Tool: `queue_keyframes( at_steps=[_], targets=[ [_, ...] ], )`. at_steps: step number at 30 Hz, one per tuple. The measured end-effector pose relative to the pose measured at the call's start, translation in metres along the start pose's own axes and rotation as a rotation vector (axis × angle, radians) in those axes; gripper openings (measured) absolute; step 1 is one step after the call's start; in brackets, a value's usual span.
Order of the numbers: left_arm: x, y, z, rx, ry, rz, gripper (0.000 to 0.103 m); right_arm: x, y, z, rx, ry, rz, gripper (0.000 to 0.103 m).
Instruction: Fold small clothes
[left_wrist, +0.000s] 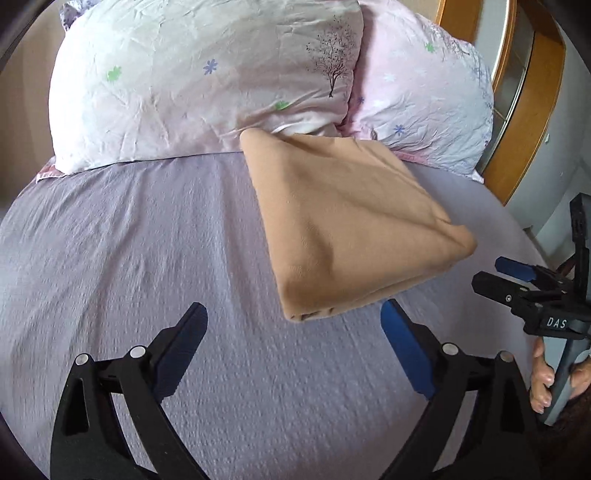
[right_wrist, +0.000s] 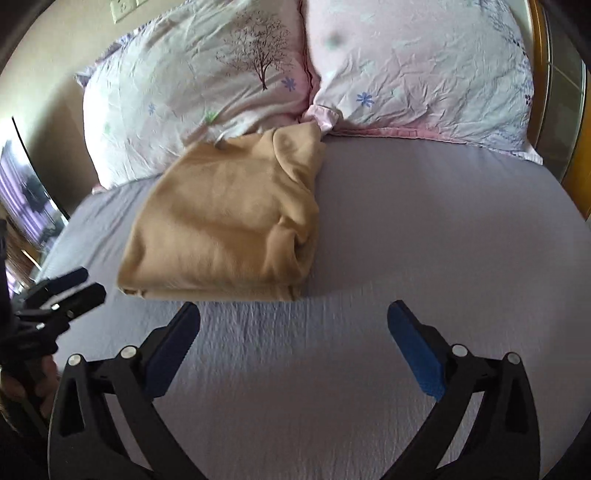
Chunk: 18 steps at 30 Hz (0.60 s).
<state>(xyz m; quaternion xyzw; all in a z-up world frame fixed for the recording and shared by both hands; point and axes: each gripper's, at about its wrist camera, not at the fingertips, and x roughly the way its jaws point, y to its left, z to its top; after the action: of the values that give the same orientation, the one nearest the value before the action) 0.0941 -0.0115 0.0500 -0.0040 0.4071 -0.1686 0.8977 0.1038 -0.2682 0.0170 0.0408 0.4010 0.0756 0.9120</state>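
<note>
A tan garment (left_wrist: 347, 221) lies folded into a thick rectangle on the lilac bed sheet (left_wrist: 129, 258), its far end against the pillows. It also shows in the right wrist view (right_wrist: 225, 221), with bunched folds on its right side. My left gripper (left_wrist: 295, 314) is open and empty, just short of the garment's near corner. My right gripper (right_wrist: 293, 310) is open and empty, just in front of the garment's near edge. The right gripper also shows at the right edge of the left wrist view (left_wrist: 517, 277), and the left gripper at the left edge of the right wrist view (right_wrist: 62, 288).
Two floral pillows (left_wrist: 207, 77) (left_wrist: 424, 107) lean at the head of the bed. A wooden frame (left_wrist: 524, 110) stands beyond the bed's right side. A wall (right_wrist: 55, 55) with a switch plate and dark furniture (right_wrist: 29, 192) lie to the left.
</note>
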Motion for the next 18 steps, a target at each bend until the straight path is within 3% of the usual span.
queue_keyframes(
  at_steps=[7, 11, 18],
  targets=[
    [0.020, 0.002, -0.011, 0.045, 0.080, 0.083, 0.097, 0.022, 0.022, -0.022, -0.094, 0.045, -0.097, 0.101],
    [0.029, 0.005, -0.015, 0.039, 0.121, 0.086, 0.097, 0.026, 0.029, -0.026, -0.119, 0.069, -0.110, 0.101],
    [0.032, -0.001, -0.018, 0.084, 0.125, 0.112, 0.102, 0.030, 0.029, -0.027, -0.106, 0.103, -0.102, 0.101]
  ],
)
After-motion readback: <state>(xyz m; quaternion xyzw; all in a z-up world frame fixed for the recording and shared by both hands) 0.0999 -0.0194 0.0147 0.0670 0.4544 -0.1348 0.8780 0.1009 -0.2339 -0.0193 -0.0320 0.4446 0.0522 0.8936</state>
